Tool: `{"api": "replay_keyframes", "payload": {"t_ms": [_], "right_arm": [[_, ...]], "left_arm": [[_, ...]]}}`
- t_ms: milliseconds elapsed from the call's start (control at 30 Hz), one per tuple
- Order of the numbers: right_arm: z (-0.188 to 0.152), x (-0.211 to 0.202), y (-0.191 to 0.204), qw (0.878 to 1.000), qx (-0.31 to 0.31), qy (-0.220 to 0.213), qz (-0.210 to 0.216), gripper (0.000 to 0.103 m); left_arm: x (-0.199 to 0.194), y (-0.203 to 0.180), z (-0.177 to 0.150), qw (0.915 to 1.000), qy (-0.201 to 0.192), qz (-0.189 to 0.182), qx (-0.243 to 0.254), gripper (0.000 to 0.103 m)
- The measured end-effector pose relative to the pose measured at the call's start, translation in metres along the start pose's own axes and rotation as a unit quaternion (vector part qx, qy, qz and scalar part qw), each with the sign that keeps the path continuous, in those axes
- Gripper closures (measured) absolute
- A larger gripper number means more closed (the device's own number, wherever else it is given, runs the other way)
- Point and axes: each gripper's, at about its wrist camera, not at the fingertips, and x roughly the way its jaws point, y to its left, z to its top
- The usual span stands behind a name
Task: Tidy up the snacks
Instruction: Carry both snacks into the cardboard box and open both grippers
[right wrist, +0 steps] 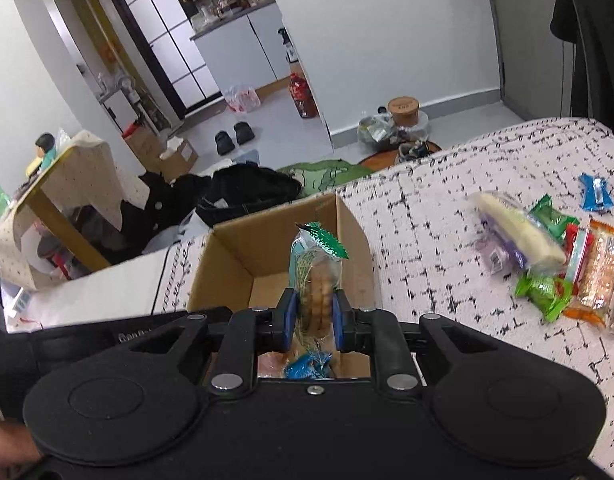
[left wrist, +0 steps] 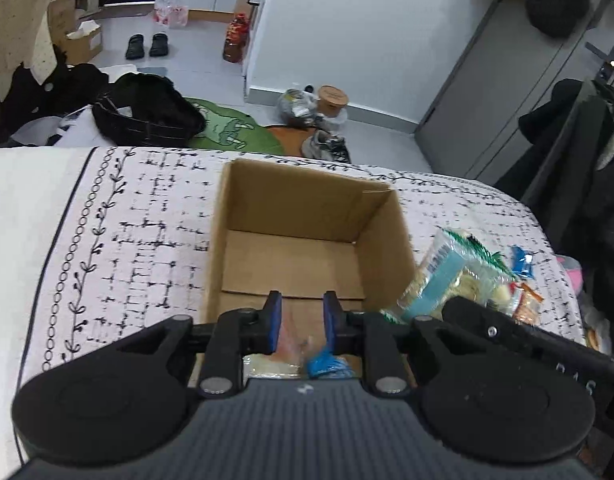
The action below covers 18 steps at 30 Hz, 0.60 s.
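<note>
Right gripper [right wrist: 312, 316] was clamped on a clear biscuit pack [right wrist: 316, 280] with a pale blue label and green foil end, held upright over the near end of the open cardboard box [left wrist: 381, 236] on the patterned bedcover [left wrist: 147, 216]. Left gripper [left wrist: 302, 322] sat over the same near end, pads close together; log-wise it was effectively clenched, but a pinkish wrapper [left wrist: 293, 330] showed in the gap and I couldn't tell whether it was pinched or just lying in the box below. A small blue packet [right wrist: 307, 365] was already on the box floor by the near wall. Rest of the snacks were a loose pile [right wrist: 567, 264] on the cover, well to the right of the box: a pale long pack, green packets, orange crackers, a blue bar farther off. Risks, my read: both grippers crowded the same corner, so releasing the biscuits could clip the left fingers or land on the blue packet; the pack was held low with a tall top-heavy end, so it could tip over the rim; the box was light and unanchored on soft bedding, so a nudge could shift it. Writing: only "Gen" plus blurred letters on the left handle in the right view, partial letters on the other housing. Snack labels were unreadable.
</note>
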Motion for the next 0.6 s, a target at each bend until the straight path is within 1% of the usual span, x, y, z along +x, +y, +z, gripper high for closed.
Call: {"api": "replay_keyframes", "payload": {"t_ms": [100, 133, 167, 200, 233, 267, 300, 367, 400, 433, 467, 500, 600], "right_arm": [[-0.003, 0.004, 0.001, 1.000, -0.004, 0.012, -0.001, 0.084], [-0.004, 0.005, 0.001, 1.000, -0.006, 0.017, 0.001, 0.084], [-0.004, 0.004, 0.002, 1.000, -0.008, 0.019, 0.002, 0.083], [-0.003, 0.003, 0.002, 1.000, -0.008, 0.018, 0.003, 0.081], [-0.003, 0.002, 0.002, 1.000, -0.010, 0.015, -0.003, 0.080], [-0.003, 0.000, 0.002, 1.000, -0.012, 0.015, -0.008, 0.073], [-0.002, -0.002, 0.001, 1.000, -0.012, 0.014, -0.010, 0.067], [-0.001, -0.007, -0.002, 1.000, -0.013, 0.010, -0.008, 0.067], [0.000, -0.011, -0.005, 1.000, -0.012, 0.007, -0.010, 0.065], [0.000, -0.012, -0.008, 1.000, -0.009, 0.005, -0.013, 0.064], [0.000, -0.016, -0.013, 1.000, -0.004, 0.003, -0.017, 0.061], [-0.001, -0.018, -0.018, 1.000, 0.000, 0.001, -0.021, 0.058], [-0.003, -0.026, -0.034, 0.999, 0.010, 0.000, -0.034, 0.054]], "left_arm": [[0.000, 0.002, -0.001, 1.0000, 0.003, 0.001, -0.003, 0.081], [0.000, 0.001, -0.001, 1.0000, 0.004, 0.002, -0.002, 0.079], [0.000, 0.000, -0.002, 1.0000, 0.005, 0.004, 0.001, 0.075], [-0.001, -0.002, -0.002, 1.0000, 0.004, 0.006, 0.004, 0.073], [-0.001, -0.004, -0.002, 0.9999, 0.003, 0.008, 0.006, 0.068], [-0.002, -0.006, -0.003, 0.9999, 0.002, 0.010, 0.009, 0.062], [-0.003, -0.008, -0.003, 0.9998, -0.001, 0.013, 0.013, 0.058], [-0.007, -0.014, -0.005, 0.9995, -0.009, 0.017, 0.024, 0.043], [-0.009, -0.017, -0.006, 0.9993, -0.013, 0.018, 0.031, 0.039], [-0.010, -0.020, -0.007, 0.9990, -0.016, 0.019, 0.036, 0.032], [-0.010, -0.023, -0.008, 0.9988, -0.016, 0.021, 0.041, 0.028], [-0.011, -0.026, -0.008, 0.9986, -0.016, 0.023, 0.044, 0.028], [-0.009, -0.037, -0.010, 0.9978, -0.012, 0.023, 0.060, 0.025]]}}
